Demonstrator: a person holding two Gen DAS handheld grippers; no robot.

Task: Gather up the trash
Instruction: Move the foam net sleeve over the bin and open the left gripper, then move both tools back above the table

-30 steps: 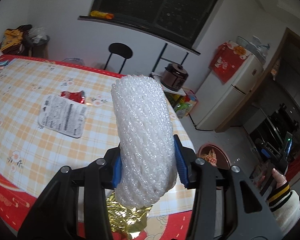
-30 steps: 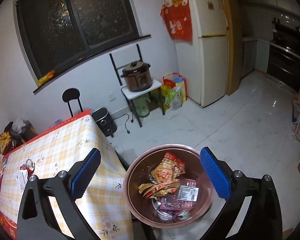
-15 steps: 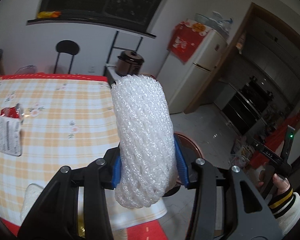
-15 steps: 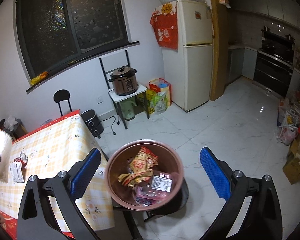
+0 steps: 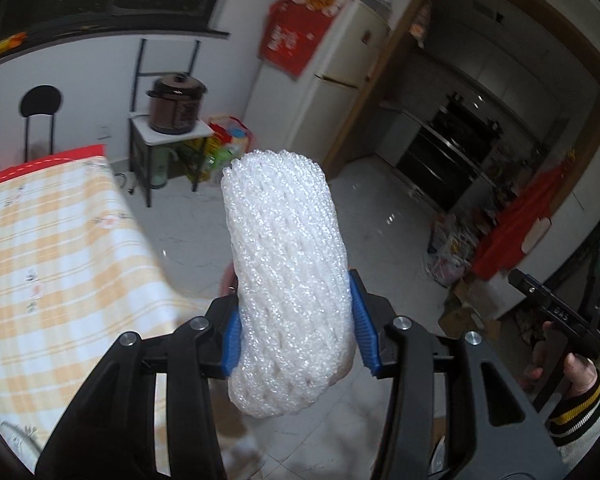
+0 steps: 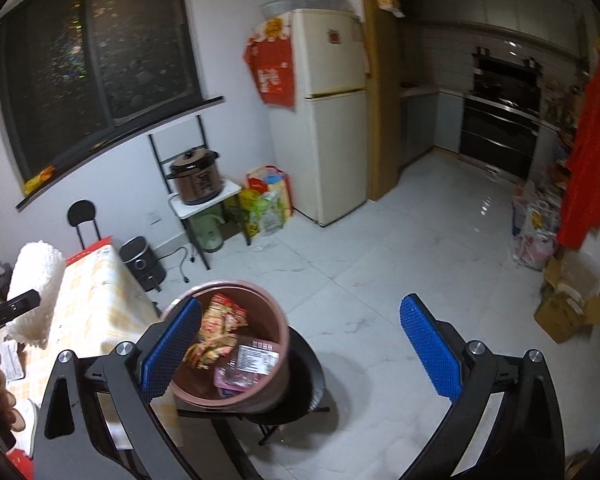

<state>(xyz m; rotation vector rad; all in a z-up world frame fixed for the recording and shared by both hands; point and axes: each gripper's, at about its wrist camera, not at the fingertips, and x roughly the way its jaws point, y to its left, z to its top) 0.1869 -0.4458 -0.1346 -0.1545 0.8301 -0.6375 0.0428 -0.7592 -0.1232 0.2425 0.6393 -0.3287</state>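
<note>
My left gripper (image 5: 296,334) is shut on a white foam fruit net (image 5: 288,276), which stands upright between the blue pads and hides most of what lies beyond. The same foam net (image 6: 36,288) shows at the left edge of the right wrist view, over the checked table (image 6: 96,292). A brown bin (image 6: 236,344) with several wrappers in it stands on a black stool beside the table. My right gripper (image 6: 300,344) is open and empty, with its left pad in front of the bin's rim.
A small stand with a brown rice cooker (image 6: 198,176), bags and a white fridge (image 6: 328,120) line the far wall. A black chair (image 6: 83,216) is behind the table. Cardboard boxes (image 6: 564,312) and bags lie at the right. A hand (image 5: 572,372) holds the other gripper.
The left gripper has swung right, off the table top and out over the floor, still holding the foam net. In the right wrist view the bin has slid from centre to the left pad.
</note>
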